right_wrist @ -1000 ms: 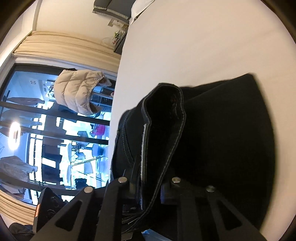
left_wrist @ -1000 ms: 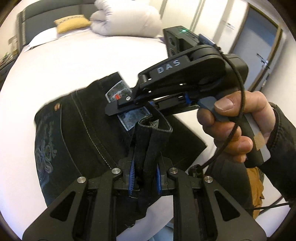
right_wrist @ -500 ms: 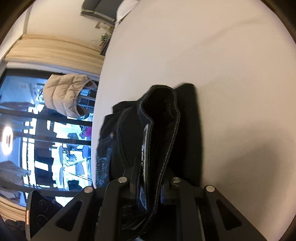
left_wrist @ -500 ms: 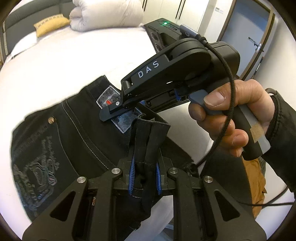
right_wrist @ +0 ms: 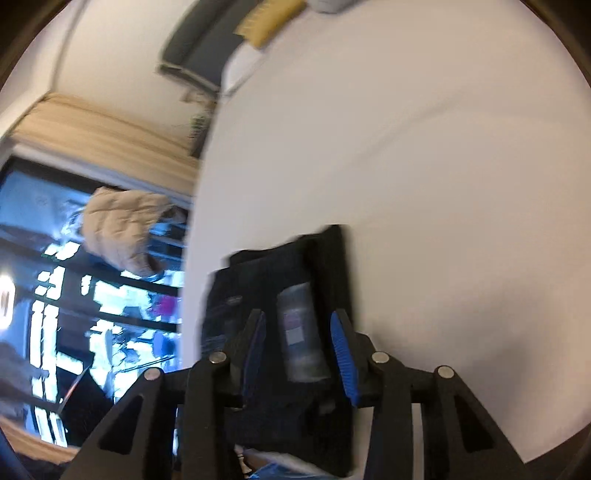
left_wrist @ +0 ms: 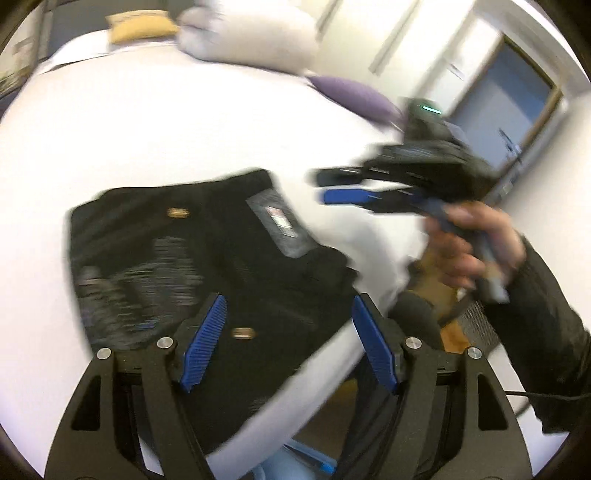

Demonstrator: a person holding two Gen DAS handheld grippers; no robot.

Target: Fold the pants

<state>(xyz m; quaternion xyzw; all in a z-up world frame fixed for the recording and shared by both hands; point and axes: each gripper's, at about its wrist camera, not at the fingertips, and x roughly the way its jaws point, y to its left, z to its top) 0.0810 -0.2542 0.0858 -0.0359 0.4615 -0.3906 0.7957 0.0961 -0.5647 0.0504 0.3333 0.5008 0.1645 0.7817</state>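
Left gripper (left_wrist: 288, 332) jaws just opened, nothing pinched; right gripper (right_wrist: 299, 354) likewise just opening, clear of cloth. Black pants (left_wrist: 192, 258) lie folded at near edge of bed (left_wrist: 184, 129); print blurred. Beyond pants: duvet (left_wrist: 251, 37), yellow pillow (left_wrist: 140, 27)

Black fingers (left_wrist: 203, 354), ribbed blue pads, silver screws; dark sleeve (left_wrist: 546, 332).

Your left gripper (left_wrist: 288, 339) and right gripper (right_wrist: 301, 354) tilt downward, jaws just opened, gripping nothing
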